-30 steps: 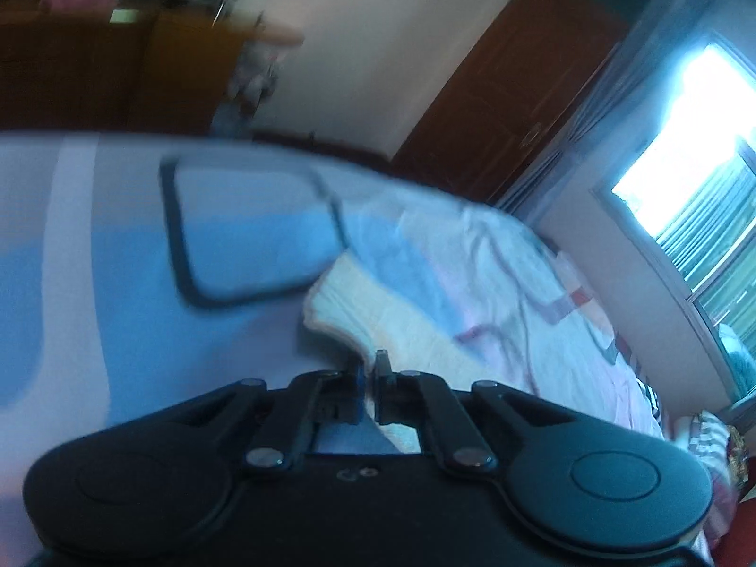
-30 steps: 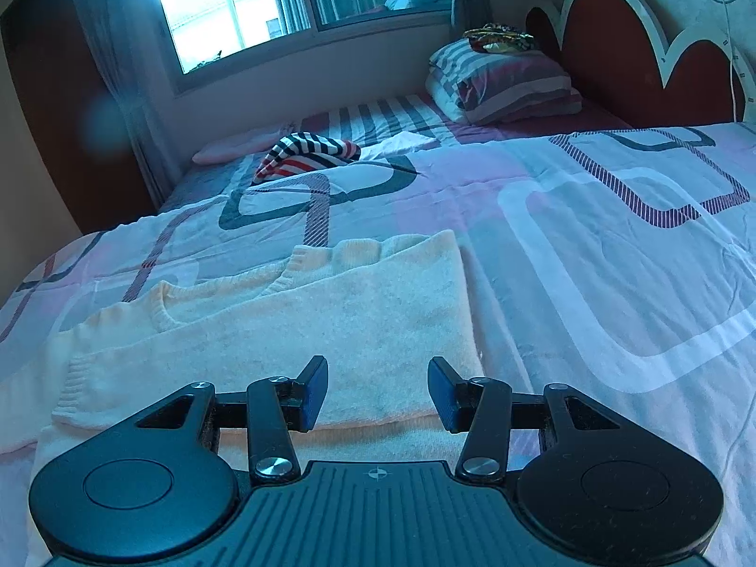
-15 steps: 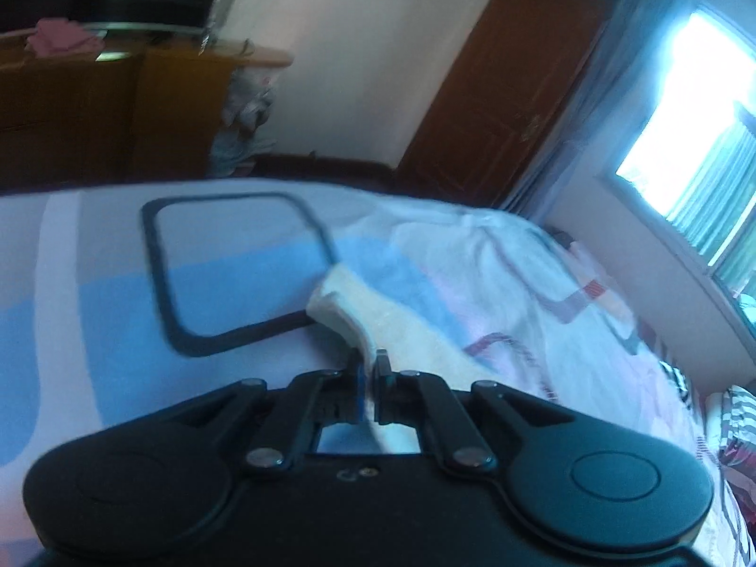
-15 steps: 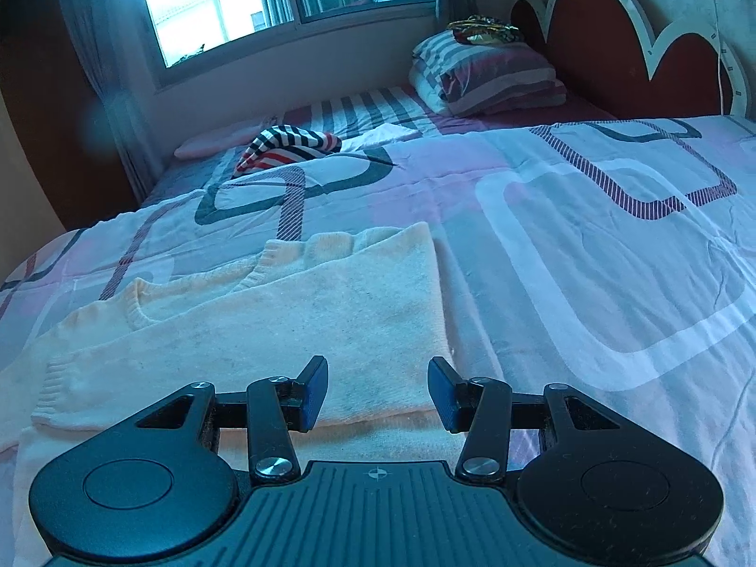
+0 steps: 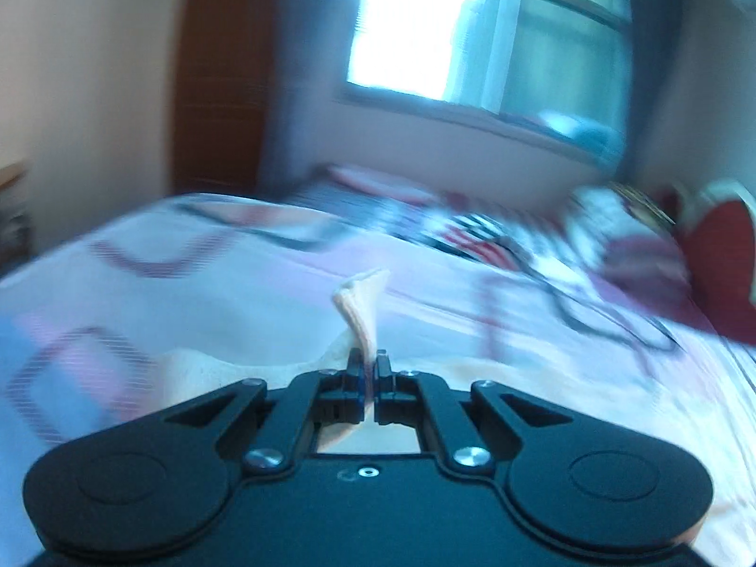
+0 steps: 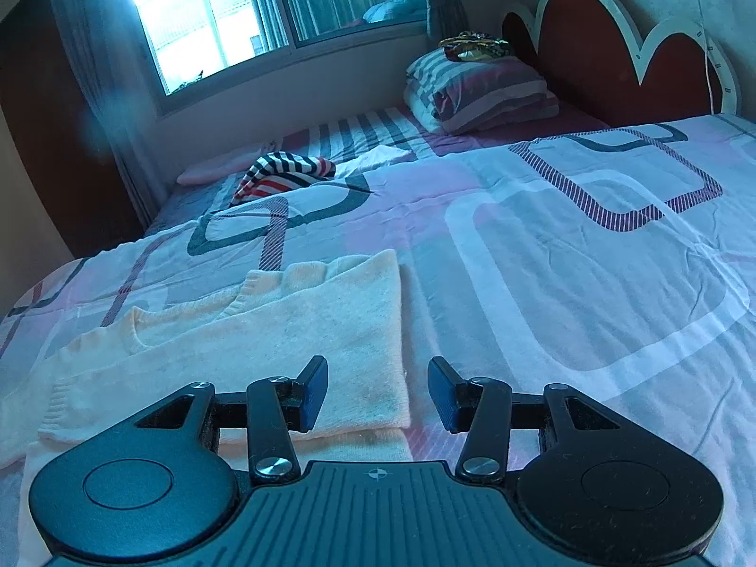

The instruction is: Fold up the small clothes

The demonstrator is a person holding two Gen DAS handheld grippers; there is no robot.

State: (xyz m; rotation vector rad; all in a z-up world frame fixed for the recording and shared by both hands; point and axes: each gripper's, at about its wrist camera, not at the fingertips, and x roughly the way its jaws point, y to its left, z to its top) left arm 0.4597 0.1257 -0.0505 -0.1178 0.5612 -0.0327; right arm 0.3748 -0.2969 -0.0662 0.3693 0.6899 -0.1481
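Lots of bare bedspread off to the right of the cream sweater, running all the way up to the headboard. The sweater's right edge is a straight fold line, and the bed's left edge drops off near the wall under the window.

The sweater itself lies flat on the bedspread, partly folded, one layer over another, ribbed hem showing at the lower left, neckline toward the middle. One corner of it is pinched in the left gripper, fingers clamped tight on the knit, fabric standing up in a thin twisted strip. That view is really blurry.

The right gripper is spread wide with nothing between its fingers, over the sweater's near right corner.

Count: one sweater, one striped garment bunched up near the window, one stack of striped pillows by the headboard.
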